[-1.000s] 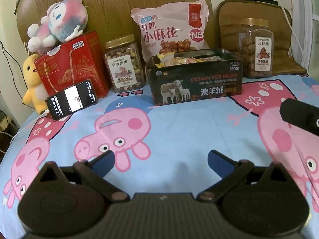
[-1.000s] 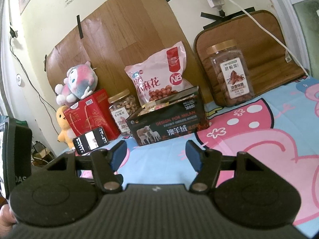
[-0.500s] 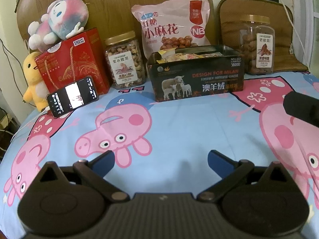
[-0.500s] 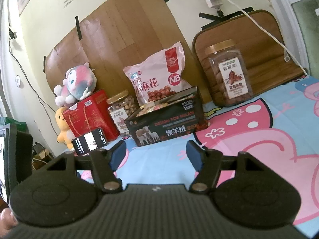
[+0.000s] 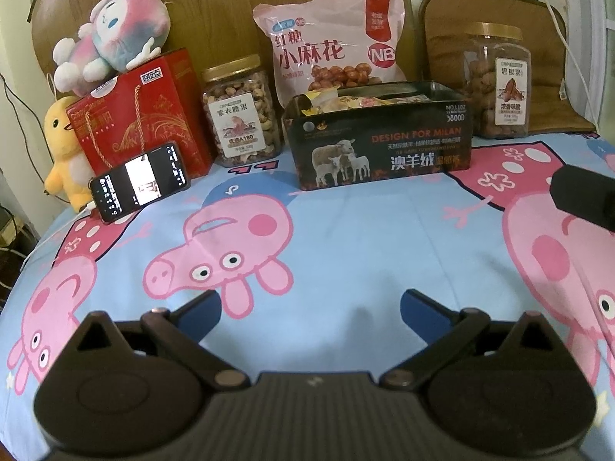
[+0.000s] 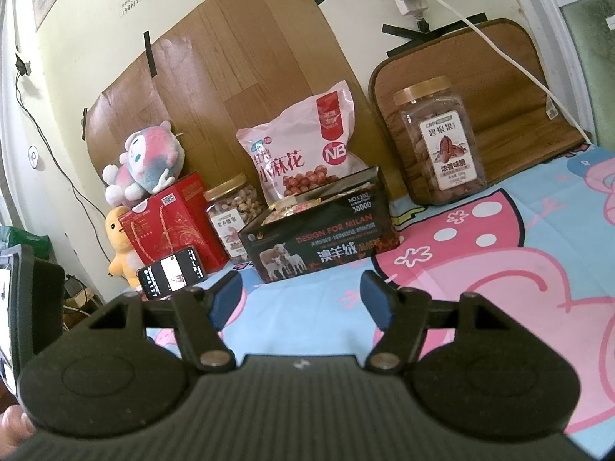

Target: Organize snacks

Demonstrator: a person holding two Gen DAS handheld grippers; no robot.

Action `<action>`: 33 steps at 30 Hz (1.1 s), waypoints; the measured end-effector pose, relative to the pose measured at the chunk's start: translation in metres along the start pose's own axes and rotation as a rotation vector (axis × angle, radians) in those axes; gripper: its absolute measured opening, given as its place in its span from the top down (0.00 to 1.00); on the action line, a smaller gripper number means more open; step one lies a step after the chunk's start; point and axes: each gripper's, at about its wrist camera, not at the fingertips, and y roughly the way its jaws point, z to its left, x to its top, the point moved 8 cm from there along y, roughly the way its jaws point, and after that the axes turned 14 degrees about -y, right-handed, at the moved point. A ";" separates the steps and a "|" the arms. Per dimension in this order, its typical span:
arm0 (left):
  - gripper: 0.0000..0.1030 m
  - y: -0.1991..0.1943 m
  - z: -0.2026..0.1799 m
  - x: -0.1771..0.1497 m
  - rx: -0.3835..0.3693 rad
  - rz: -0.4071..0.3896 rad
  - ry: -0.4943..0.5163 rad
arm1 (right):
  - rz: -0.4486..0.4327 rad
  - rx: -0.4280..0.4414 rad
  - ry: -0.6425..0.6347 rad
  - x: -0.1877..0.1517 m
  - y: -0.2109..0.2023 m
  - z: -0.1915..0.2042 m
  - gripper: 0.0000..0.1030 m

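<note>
Left wrist view: the left gripper (image 5: 309, 307) is hovering over the cartoon-print bed sheet (image 5: 346, 238) with its fingers (image 5: 200, 309) spread apart and holding nothing. The snacks are lining up along the back edge of the bed. The dark box (image 5: 378, 140) is sitting at the centre, open at the top, with wrapped packets (image 5: 346, 100) showing inside. The pink snack bag (image 5: 332, 44) is leaning upright just behind the box. The jar of nuts (image 5: 240, 111) is standing to the left of the box, beside the red gift box (image 5: 142, 119). The taller jar (image 5: 497, 80) is standing to the right of the box. A phone (image 5: 140, 182) is leaning against the red gift box, and two plush toys are sitting at the far left.

Right wrist view: the right gripper (image 6: 301, 299) is also hanging above the sheet, well short of the dark box (image 6: 319, 247), with its fingers (image 6: 378, 303) apart and empty. The same row is showing: jar of nuts (image 6: 232, 223), pink snack bag (image 6: 303, 153), taller jar (image 6: 440, 146).

Judgement: the loose packets are appearing to be boxed already and nothing is lying loose on the sheet, so the task is looking largely done or paused. Whether the jars and bag are to be repositioned cannot be told.
</note>
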 end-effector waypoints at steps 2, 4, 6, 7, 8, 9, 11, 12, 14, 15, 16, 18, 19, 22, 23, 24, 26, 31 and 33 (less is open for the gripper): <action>0.00 0.000 0.000 0.000 -0.001 0.000 0.000 | 0.000 -0.001 0.002 0.000 0.000 0.000 0.32; 0.00 0.000 0.000 0.000 -0.001 0.001 0.000 | 0.001 0.000 0.001 0.000 0.000 0.000 0.32; 0.00 0.001 0.000 0.000 -0.002 0.003 0.000 | 0.000 -0.001 0.000 0.000 0.000 0.000 0.31; 0.00 0.001 0.000 -0.001 -0.002 0.002 0.000 | 0.000 -0.002 0.000 0.000 0.000 0.000 0.31; 0.00 0.001 0.000 -0.001 -0.003 0.002 0.000 | 0.001 -0.001 0.000 0.000 0.000 0.000 0.31; 0.00 0.001 0.001 -0.001 -0.003 0.003 0.000 | 0.000 -0.001 0.001 0.000 0.000 0.000 0.31; 0.00 0.001 0.001 -0.001 -0.003 0.002 0.000 | 0.000 -0.001 0.002 -0.001 0.000 0.000 0.31; 0.00 0.001 0.001 -0.001 -0.003 0.002 0.000 | 0.000 -0.001 0.001 -0.001 0.000 0.000 0.31; 0.00 0.001 0.001 -0.002 -0.003 0.004 -0.001 | 0.001 -0.001 0.001 -0.001 0.000 0.000 0.31; 0.00 0.001 0.001 -0.002 -0.003 0.005 -0.001 | 0.001 -0.001 0.001 -0.001 0.000 0.000 0.31; 0.00 0.001 0.001 -0.002 -0.003 0.006 -0.001 | 0.001 -0.001 0.001 -0.001 0.000 0.000 0.31; 0.00 0.002 0.001 -0.004 -0.003 0.007 -0.001 | 0.000 -0.002 0.001 -0.001 0.000 0.000 0.31; 0.00 0.002 0.001 -0.004 -0.003 0.007 -0.001 | 0.000 -0.001 0.001 -0.001 0.000 0.000 0.31; 0.00 0.002 0.001 -0.003 -0.004 0.007 -0.001 | 0.000 -0.002 0.001 -0.001 0.000 0.001 0.31; 0.00 0.002 0.001 -0.003 -0.003 0.007 -0.001 | 0.001 -0.002 0.002 -0.001 0.000 0.001 0.31; 0.00 0.002 0.001 -0.003 -0.003 0.007 -0.001 | 0.001 -0.002 0.002 -0.001 0.000 0.001 0.31; 0.00 0.002 0.001 -0.003 -0.003 0.009 -0.001 | 0.001 -0.002 0.002 -0.001 0.000 0.001 0.31; 0.00 0.002 0.001 -0.005 -0.003 0.010 -0.002 | 0.001 -0.003 0.002 -0.001 0.000 0.001 0.31; 0.00 0.002 0.002 -0.005 -0.003 0.007 -0.001 | 0.001 -0.003 0.001 -0.001 0.000 0.001 0.31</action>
